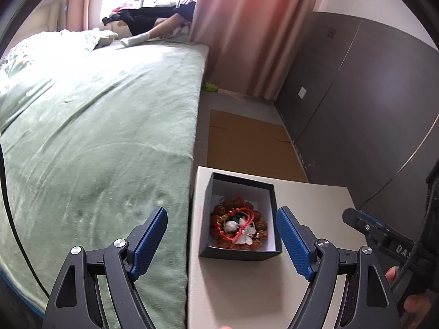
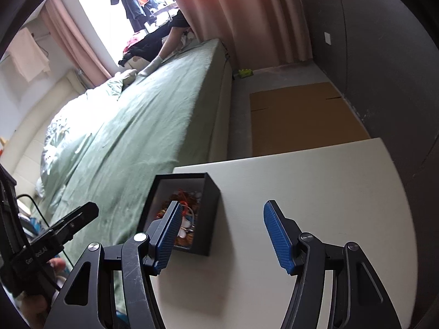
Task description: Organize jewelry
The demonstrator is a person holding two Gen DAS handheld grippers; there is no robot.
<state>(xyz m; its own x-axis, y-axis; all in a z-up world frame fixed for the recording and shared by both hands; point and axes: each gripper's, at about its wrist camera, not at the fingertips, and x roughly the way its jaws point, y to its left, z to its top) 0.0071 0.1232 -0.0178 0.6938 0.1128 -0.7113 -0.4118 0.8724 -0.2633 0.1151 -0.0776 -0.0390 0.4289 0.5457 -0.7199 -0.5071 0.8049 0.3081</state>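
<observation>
A black open box (image 1: pixel 270 249) with a white inside stands on a small cream table (image 1: pixel 236 288). Inside lies a pile of jewelry (image 1: pixel 237 227): brown bead bracelets, red cord and a white pendant. My left gripper (image 1: pixel 222 240) is open and empty, held above and in front of the box. The right gripper (image 1: pixel 365 226) shows at the right edge. In the right wrist view the box (image 2: pixel 211 203) sits at the table's (image 2: pixel 315 181) left edge with the jewelry (image 2: pixel 189 203) partly hidden by a finger. My right gripper (image 2: pixel 222 235) is open and empty, just right of the box.
A bed with a green cover (image 1: pixel 104 126) runs along the table's left side. A person (image 1: pixel 153 24) sits at its far end by the window. Flat cardboard (image 1: pixel 252 142) lies on the floor beyond the table. A dark wall (image 1: pixel 356 104) stands to the right.
</observation>
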